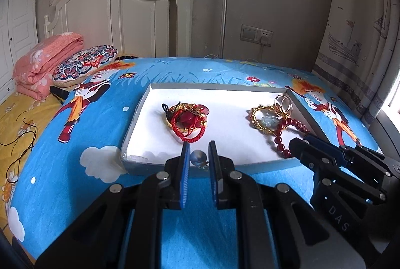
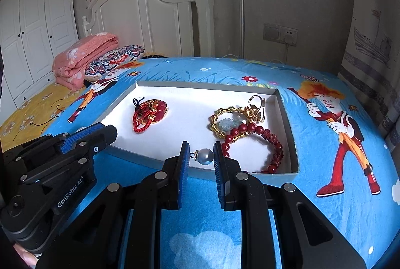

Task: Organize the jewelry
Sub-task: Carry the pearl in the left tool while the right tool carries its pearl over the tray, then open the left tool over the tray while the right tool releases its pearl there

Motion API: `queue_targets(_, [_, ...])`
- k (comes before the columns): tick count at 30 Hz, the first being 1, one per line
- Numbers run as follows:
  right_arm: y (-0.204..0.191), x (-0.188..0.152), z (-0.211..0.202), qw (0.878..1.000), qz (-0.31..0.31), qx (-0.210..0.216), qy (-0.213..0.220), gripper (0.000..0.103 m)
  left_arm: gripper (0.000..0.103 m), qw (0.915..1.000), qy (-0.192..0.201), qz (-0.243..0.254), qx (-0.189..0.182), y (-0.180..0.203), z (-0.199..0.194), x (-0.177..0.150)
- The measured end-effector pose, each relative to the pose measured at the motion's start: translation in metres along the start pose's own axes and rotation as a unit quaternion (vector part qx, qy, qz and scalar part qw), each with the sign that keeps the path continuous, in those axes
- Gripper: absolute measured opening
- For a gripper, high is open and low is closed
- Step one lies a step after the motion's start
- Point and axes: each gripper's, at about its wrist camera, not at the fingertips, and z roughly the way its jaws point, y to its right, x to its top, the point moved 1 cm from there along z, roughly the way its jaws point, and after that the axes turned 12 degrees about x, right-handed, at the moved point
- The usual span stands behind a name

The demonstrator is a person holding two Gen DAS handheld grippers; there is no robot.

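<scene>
- Left wrist view: the left gripper (image 1: 198, 150) is narrowed onto a small grey-blue pearl bead with a tiny dangling piece (image 1: 198, 158). The bead sits between the blue pads, above the near wall of the tray.
- The shallow grey-walled tray with a white lining (image 1: 135, 118) lies on a blue cartoon-print bedsheet (image 1: 100, 123).
- In the tray's left half lies a pile of red cord bracelets on a gold bangle (image 1: 187, 121).
- In the right half, a gold bamboo-shaped bangle with a pale jade piece (image 1: 262, 118) touches a bracelet of dark red round beads (image 1: 282, 136). A silver ring (image 1: 282, 100) stands against the right wall.
- The right gripper (image 1: 298, 142) reaches in from the right, its tip over the tray's near right corner, just beside the red beads. From this side I cannot tell its gap.
- Right wrist view: the right gripper (image 2: 201, 150) is drawn in narrow around a second blue-grey pearl bead with a sparkling cap (image 2: 205, 156). The cap is against the left pad and the pearl against the right, over the tray's near wall (image 2: 287, 123).
- The cord pile (image 2: 147, 115) is at left. The gold bangle (image 2: 225, 122), the red beads (image 2: 252, 141) and the ring (image 2: 256, 100) are at right.
- The left gripper (image 2: 107, 130) is over the tray's near left corner, well apart from the right one.
</scene>
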Motion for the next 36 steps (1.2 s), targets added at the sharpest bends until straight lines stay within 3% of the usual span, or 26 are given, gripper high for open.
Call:
queue_targets(16, [0.017, 0.043, 0.054, 1.0, -0.013, -0.005, -0.015, 0.02, 0.015, 0.9996, -0.021, 0.013, -0.013, 0.022, 0.076, 0.08])
queue_targets(28, [0.026, 0.045, 0.087, 0.999, -0.012, -0.005, -0.047, 0.02, 0.015, 0.9983, -0.057, 0.012, -0.002, 0.027, 0.121, 0.075])
queue_targets(36, [0.025, 0.044, 0.092, 0.998, -0.007, -0.003, -0.057, 0.02, 0.015, 0.9977, -0.067, 0.006, 0.005, 0.025, 0.13, 0.072])
